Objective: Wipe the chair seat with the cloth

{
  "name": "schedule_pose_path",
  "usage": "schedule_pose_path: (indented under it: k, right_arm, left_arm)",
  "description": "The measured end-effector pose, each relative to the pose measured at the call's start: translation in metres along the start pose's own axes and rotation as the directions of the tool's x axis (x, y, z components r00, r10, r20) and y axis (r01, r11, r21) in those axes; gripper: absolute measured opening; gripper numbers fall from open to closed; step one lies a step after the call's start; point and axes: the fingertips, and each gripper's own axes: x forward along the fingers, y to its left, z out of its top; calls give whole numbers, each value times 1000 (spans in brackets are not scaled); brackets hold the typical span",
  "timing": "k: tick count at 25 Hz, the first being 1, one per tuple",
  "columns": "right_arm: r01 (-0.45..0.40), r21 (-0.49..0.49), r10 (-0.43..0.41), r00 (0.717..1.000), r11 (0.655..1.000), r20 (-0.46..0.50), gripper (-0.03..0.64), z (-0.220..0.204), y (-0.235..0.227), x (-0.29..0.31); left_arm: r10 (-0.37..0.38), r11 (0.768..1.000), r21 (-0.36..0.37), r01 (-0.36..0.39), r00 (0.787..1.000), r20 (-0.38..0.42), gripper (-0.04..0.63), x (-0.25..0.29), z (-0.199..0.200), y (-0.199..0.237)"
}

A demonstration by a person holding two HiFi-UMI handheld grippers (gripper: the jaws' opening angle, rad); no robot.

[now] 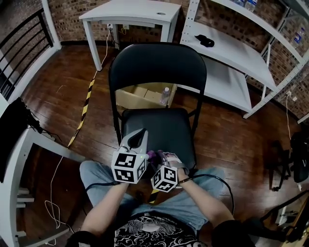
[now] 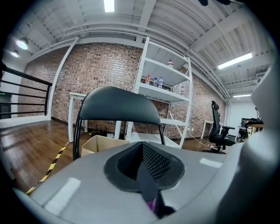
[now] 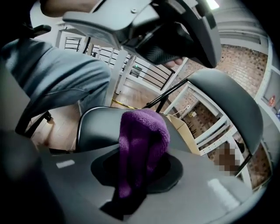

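The black folding chair stands in front of me, its seat dark and bare. My right gripper hovers over the seat's front edge, shut on the purple cloth. In the right gripper view the cloth bulges up from between the jaws, with the seat and chair back behind it. My left gripper sits just to its left over the seat's front left corner. Its jaws meet at the tip, and a purple scrap shows at their base.
A cardboard box with a bottle lies on the floor under the chair. White shelving stands to the right and a white table behind. Yellow-black tape runs along the wooden floor. The person's knees are close to the seat.
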Motion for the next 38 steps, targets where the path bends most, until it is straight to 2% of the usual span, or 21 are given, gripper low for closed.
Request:
schedule_pose_path:
  k: [8, 17, 20, 24, 30, 38]
  right_arm:
    - [-81, 11, 81, 997, 997, 8, 84, -9, 44, -29]
    - [-63, 37, 61, 998, 997, 34, 86, -9, 40, -35]
    - [-13, 48, 10, 998, 999, 67, 86, 3, 8, -40]
    - [95, 56, -100, 990, 994, 96, 86, 20, -64, -41]
    - [221, -13, -219, 973, 975, 76, 86, 26, -155, -14]
    - [227, -36, -229, 973, 973, -41, 86, -6, -216, 47]
  left_arm:
    - [-3, 1000, -4, 3, 1000, -7, 6, -2, -4, -3]
    - [-5, 1000, -12, 5, 1000, -11, 6, 3, -7, -7]
    - [0, 1000, -22, 0, 1000, 7, 6, 5, 0, -4]
    - [6, 1000, -27, -6, 1000, 28, 6, 9, 9, 0]
    - [-4, 1000, -18, 4, 1000, 17, 6, 21, 12, -2]
    - [-2, 1000, -22, 2, 1000, 11, 6, 35, 17, 3]
